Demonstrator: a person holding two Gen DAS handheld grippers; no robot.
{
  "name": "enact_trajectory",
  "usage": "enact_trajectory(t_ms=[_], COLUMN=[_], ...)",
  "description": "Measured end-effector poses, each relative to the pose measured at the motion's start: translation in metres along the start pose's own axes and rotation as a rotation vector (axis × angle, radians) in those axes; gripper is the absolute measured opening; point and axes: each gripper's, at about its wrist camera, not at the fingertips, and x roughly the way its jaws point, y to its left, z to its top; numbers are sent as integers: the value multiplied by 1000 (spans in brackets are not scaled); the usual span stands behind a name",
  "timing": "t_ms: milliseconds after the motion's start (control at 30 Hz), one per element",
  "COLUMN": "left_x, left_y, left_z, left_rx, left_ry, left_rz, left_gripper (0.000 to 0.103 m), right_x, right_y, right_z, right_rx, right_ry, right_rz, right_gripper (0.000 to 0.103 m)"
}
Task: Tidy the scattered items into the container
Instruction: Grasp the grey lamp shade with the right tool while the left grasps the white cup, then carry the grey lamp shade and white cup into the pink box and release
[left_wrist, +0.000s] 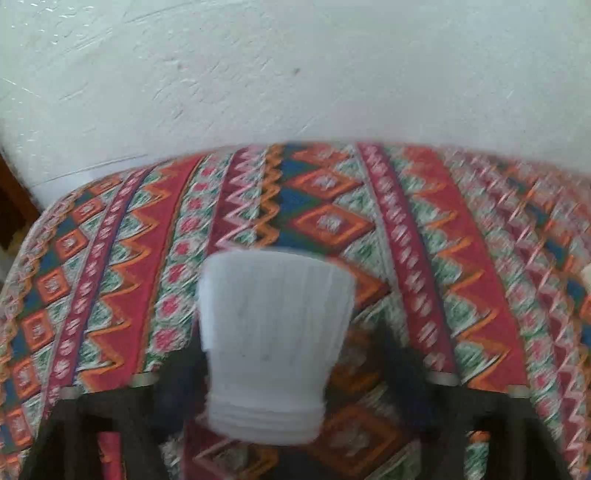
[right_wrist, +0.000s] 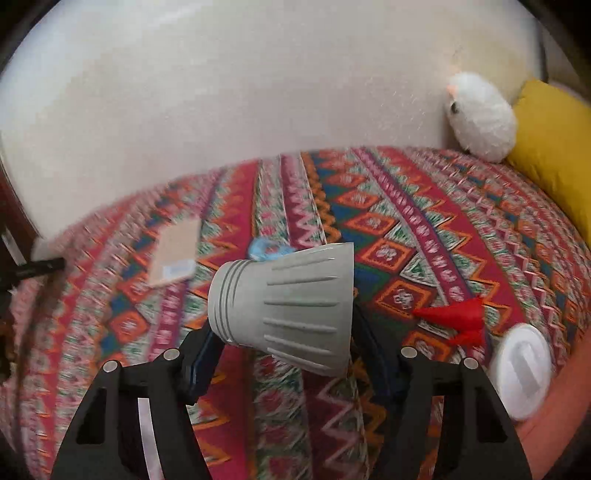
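Each tool grips a grey ribbed cup above the patterned bed.

The right tool (right_wrist: 284, 354) is clenched on a cup (right_wrist: 288, 306) lying sideways, threaded end to the left, flared end to the right. Beyond the cup on the bedspread (right_wrist: 424, 229) lie a blue ring (right_wrist: 266, 249) and a tan box (right_wrist: 173, 258); right of the cup lie a red toy (right_wrist: 458, 319) and a white lid (right_wrist: 522, 373). Far right of it, by the wall, sit a white plush (right_wrist: 480, 118) and a yellow pillow (right_wrist: 554, 147). The left tool (left_wrist: 273, 373) grasps its own cup (left_wrist: 273, 332), blurred, threaded end toward the camera.
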Motion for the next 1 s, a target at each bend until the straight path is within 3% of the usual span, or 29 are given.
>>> enact_trajectory(t_ms=[133,200,267,400,500,633,700,767,933,967,1000], left_x=[-60,-111,-161,-262,-328,-375,-386,-391,-377,-369,-361], left_y=[-6,-17,-33,-88,-159,-261,-316,-373,-473,-487,-497], left_z=[-21,-41,-60,-100,-124,-146,-156,-163,-176,-176,-175], left_rx=[-51,-45,-25,71,188,343,422,477,585,594,593], left_ry=[-84,-142,-189,-265,-296,-298,-290,-254,-170,-142,-112], left_rz=[-102,-156,-211,-328,-433,-539,-566,-602,-554,-531,-509], left_gripper=[53,53,53,53,53,53,53,54,56,61,76], right_x=[-72,-114,-171,-285,-360,-424,-432,-435,-407,-401,-396], right_y=[13,15,10,-19,-61,-127,-163,-199,-260,-265,-268], right_z=[-8,-11,-15,-23,-39,-69,-75,-81,-92,-94,-95], right_rx=[-12,-2,-2,-12,22,79,101,162,284,287,285], right_ry=[-82,-112,-159,-305,-429,-533,-513,-470,-303,-272,-244], right_rz=[64,113,159,158,65,-243,-362,-385,-194,-178,-171], right_gripper=[70,70,70,70,70,70,71,70,72,73,84])
